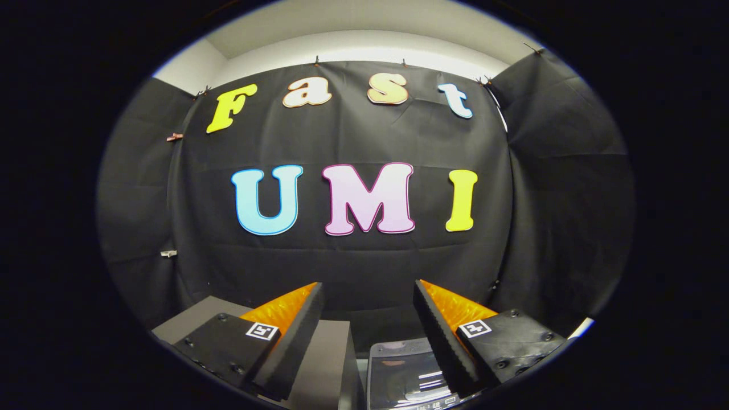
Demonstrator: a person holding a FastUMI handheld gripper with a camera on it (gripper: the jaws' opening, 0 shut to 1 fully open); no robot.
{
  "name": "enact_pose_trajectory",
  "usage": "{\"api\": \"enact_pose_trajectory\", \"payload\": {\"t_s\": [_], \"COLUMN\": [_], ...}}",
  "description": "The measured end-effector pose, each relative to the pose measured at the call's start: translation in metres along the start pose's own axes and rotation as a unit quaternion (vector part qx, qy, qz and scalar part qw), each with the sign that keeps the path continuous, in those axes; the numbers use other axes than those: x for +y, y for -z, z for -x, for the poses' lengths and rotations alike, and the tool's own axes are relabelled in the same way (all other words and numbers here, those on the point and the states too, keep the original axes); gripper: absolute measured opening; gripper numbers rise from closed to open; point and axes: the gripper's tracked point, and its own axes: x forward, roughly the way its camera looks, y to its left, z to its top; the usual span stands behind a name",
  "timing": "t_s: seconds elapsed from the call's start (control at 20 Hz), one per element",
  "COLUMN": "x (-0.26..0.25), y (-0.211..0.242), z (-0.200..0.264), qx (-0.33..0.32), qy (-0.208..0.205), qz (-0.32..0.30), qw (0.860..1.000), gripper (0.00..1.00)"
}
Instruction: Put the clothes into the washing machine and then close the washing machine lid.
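The gripper [368, 296] is held level and high, its two fingers spread wide apart with nothing between them and nothing touching either one. The space between the fingertips shows the black cloth wall [342, 262] of the booth, which stands well beyond them and wraps round on both sides.

Below the gap, at about 6 o'clock from the midpoint of the fingers, sits the washing machine [405, 373]. What shows is its top: a light grey rim around a dark, glossy transparent lid that looks to lie flat over the tub. Reflections streak the lid, and a faint reddish patch shows near its far edge; whether that is clothing inside or a reflection cannot be told. The rest of the tub's contents cannot be made out through the glare.

At about 7 o'clock, under the left finger, a grey box-like block [326, 356] stands just beside the washing machine, its flat top bare where it shows. The right finger overlaps the machine's right side.

White wall [364, 48] runs above the cloth at 12 o'clock.
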Motion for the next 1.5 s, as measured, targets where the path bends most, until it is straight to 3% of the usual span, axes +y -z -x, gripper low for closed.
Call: {"api": "enact_pose_trajectory", "payload": {"t_s": [0.35, 0.8, 1.5], "x": [0.019, 0.013, 0.012], "y": [0.001, 0.005, -0.023], "z": [0.002, -0.004, 0.003], "qx": [-0.001, 0.008, -0.020], "qy": [-0.020, -0.016, -0.031], "qz": [0.003, -0.006, -0.023], "qw": [1.000, 1.000, 0.999], "gripper": [0.99, 0.99, 0.99]}}
